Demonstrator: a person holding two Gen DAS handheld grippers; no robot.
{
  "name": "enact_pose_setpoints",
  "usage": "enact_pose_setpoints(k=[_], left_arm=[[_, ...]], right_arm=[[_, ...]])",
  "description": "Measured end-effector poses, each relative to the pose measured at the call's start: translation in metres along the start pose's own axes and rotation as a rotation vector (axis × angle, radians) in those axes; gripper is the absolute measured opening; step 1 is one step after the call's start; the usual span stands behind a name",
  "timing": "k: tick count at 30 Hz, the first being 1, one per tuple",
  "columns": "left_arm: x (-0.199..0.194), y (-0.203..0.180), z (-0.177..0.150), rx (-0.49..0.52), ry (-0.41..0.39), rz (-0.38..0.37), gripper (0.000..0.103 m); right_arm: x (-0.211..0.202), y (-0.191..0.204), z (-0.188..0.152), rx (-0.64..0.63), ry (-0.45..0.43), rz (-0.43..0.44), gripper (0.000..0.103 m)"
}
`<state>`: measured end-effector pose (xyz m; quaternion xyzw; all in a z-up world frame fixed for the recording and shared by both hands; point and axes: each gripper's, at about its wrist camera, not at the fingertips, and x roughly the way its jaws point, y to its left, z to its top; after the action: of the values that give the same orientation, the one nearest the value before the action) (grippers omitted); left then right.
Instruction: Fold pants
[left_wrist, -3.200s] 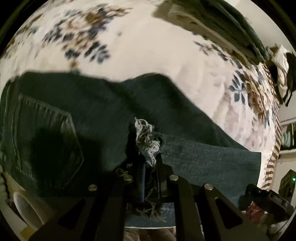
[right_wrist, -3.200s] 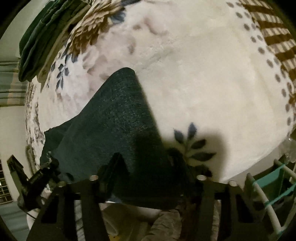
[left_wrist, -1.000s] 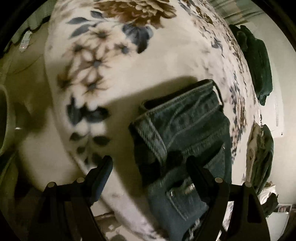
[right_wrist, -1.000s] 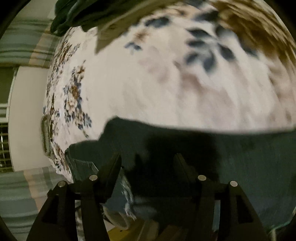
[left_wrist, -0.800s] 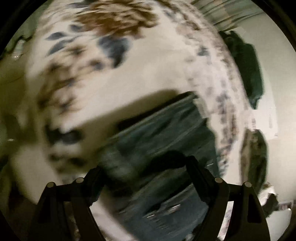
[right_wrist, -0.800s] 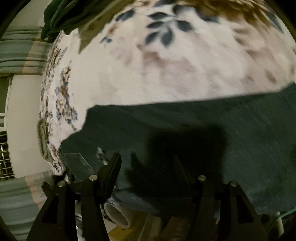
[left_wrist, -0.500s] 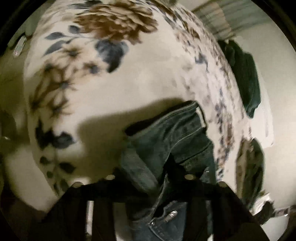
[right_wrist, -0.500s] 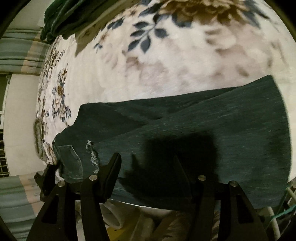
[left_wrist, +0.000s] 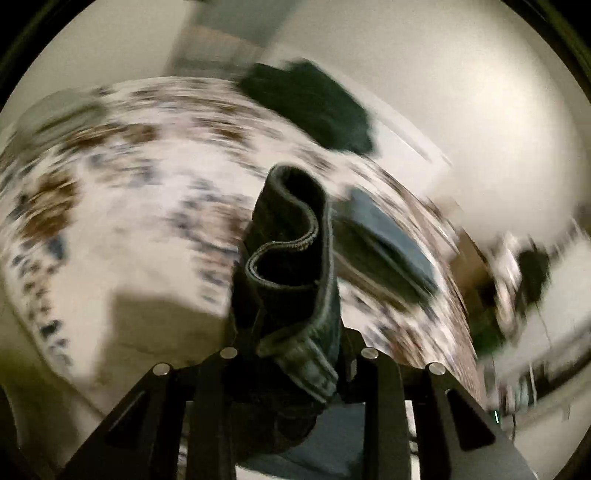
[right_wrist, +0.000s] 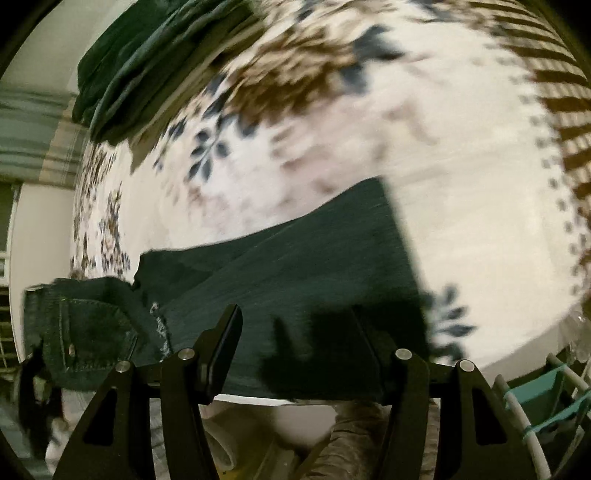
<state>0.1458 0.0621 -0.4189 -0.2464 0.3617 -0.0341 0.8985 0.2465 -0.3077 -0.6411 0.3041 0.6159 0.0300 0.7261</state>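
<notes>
Waistband (left_wrist: 291, 258) now lifted in left gripper (left_wrist: 291, 354).

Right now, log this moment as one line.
left gripper: shut on pants waistband, lifted | right gripper: open, over legs | floral blanket

pants (right_wrist: 303, 273): dark matt denim, stitched | blanket (right_wrist: 461, 177): soft fleecy cloth

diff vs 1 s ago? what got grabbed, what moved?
The left tool went from open over the waistband to shut on the jeans, and has lifted that end off the floral blanket; the view is motion-blurred. The right tool stays open above the flat leg section, holding nothing. The green folded pile has not moved.
</notes>
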Motion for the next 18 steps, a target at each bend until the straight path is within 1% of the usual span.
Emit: enact_pose_setpoints(k=[2,3,4,6,7,8,11,13,15,18], left_arm=[[0.014,-0.049,-0.023,0.082,0.068,-0.062,0.024],[0.022,-0.067,-0.035,0.106,0.098,-0.083,0.024],[0.035,-0.088,-0.052,0.131,0.147,-0.115,0.024],[0.057,-0.116,-0.075,0.169,0.207,-0.145,0.024],[0.073,-0.132,-0.092,0.202,0.253,-0.155,0.024],[0.084,-0.143,-0.103,0.211,0.286,-0.163,0.024],[0.119,-0.17,-0.147,0.274,0.397,-0.154,0.024],[0.141,-0.176,-0.168,0.298,0.461,-0.131,0.024],[0.15,-0.18,-0.181,0.317,0.491,-0.11,0.024],[0.16,-0.182,-0.189,0.329,0.511,-0.083,0.024]], right_arm=[[-0.019,-0.019,0.004,0.022,-0.023,-0.01,0.062],[-0.026,-0.027,0.005,0.029,-0.032,-0.015,0.062],[-0.034,-0.036,0.006,0.035,-0.04,-0.023,0.062],[-0.05,-0.056,0.009,0.056,-0.061,-0.046,0.062],[-0.056,-0.063,0.009,0.064,-0.068,-0.052,0.062],[-0.063,-0.072,0.01,0.073,-0.077,-0.062,0.062],[-0.075,-0.095,0.012,0.092,-0.09,-0.088,0.062],[-0.081,-0.111,0.013,0.112,-0.092,-0.101,0.062],[-0.084,-0.121,0.012,0.125,-0.095,-0.107,0.062],[-0.086,-0.133,0.012,0.136,-0.102,-0.121,0.062]])
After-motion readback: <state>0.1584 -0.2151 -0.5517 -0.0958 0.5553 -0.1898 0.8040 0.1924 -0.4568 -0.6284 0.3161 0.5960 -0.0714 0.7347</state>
